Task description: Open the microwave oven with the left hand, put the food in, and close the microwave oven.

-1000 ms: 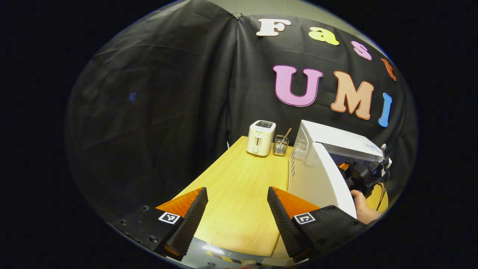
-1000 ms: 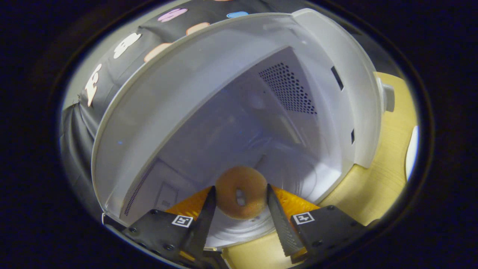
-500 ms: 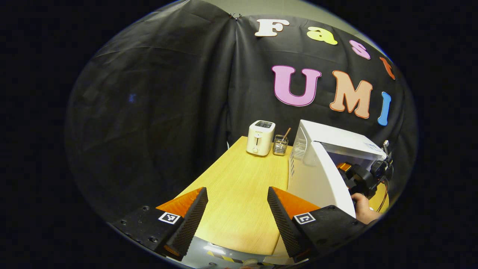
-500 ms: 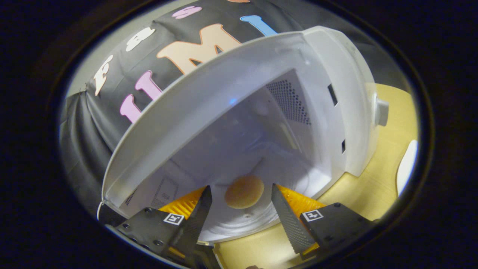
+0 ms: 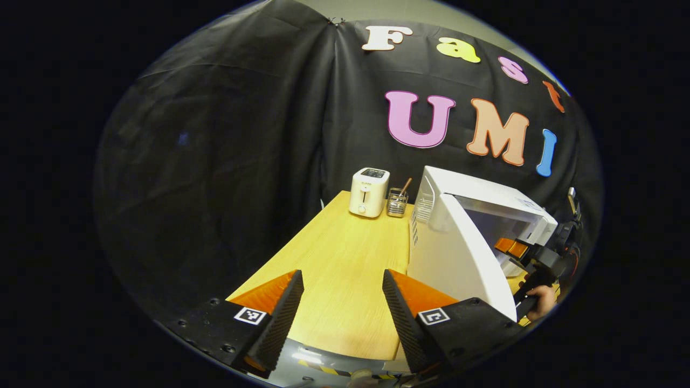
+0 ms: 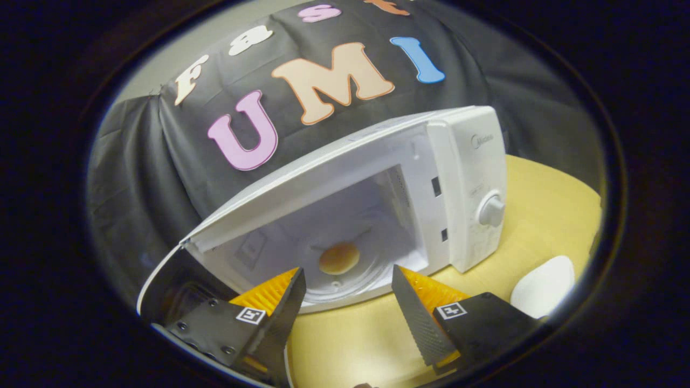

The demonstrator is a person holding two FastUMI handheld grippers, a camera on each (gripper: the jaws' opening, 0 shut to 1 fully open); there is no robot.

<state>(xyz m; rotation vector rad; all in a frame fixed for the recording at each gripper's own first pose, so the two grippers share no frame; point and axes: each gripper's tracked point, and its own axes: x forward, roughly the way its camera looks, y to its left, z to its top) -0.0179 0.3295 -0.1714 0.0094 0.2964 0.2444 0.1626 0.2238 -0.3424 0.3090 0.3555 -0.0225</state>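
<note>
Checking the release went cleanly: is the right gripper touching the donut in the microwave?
Apart. In the right gripper view the right gripper has its jaws open outside the microwave, over the table, while the donut lies alone on the turntable inside.

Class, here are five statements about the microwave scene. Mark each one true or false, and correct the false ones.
1. The microwave door is open. True.
2. The food is gripped in the right tongs. False: it lies on the round tray inside the microwave, and the tongs are open with nothing between them.
3. The toaster stands at the far end of the table, beyond the microwave. True.
4. The left tongs are shut on the door. False: they are open over the table, beside the door.
5. The microwave has a round knob on its front panel. True.
</note>
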